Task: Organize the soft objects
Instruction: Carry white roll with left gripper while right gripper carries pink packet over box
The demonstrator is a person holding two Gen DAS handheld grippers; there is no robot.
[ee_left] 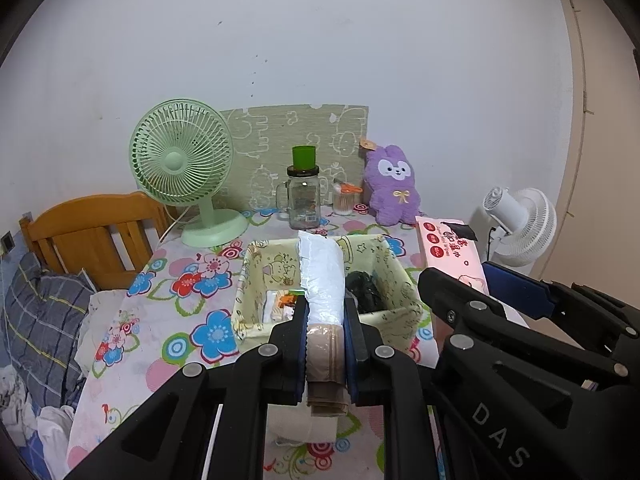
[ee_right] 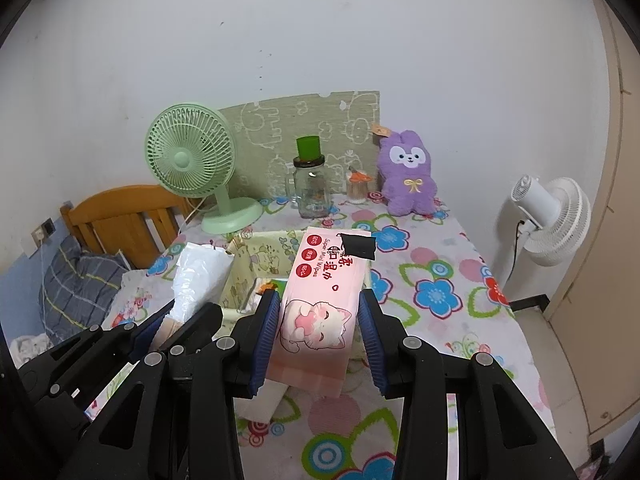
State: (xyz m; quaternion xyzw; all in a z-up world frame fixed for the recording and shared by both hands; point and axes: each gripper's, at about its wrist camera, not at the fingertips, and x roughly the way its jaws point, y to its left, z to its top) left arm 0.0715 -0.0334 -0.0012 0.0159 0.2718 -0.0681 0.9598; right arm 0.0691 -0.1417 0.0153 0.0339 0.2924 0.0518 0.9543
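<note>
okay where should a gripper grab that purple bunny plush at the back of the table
Grip the purple bunny plush across its middle, below the face, coming from the front. It stands upright against the wall, so the back is blocked. Its body is soft and its sides look open. Both grippers are full now.

Green desk fan (ee_left: 182,160) stands at the back left of the table, on the floral tablecloth (ee_left: 188,292); its cord trails off toward the wooden headboard (ee_left: 92,232) beside the table. A green printed panel (ee_left: 280,136) leans against the wall behind. In front of the panel: a glass mason jar mug (ee_left: 303,200) with a dark lid, a green cup (ee_left: 303,157) upside down on the lid. Just right of the jar, a clear cotton swab container (ee_left: 346,199) with an orange top. White standing fan (ee_left: 520,224) off the table's right edge, near a beige door (ee_right: 616,240). A plaid pillow (ee_left: 40,312) lies below the headboard; a wall socket (ee_right: 43,231) sits left of it.
</note>
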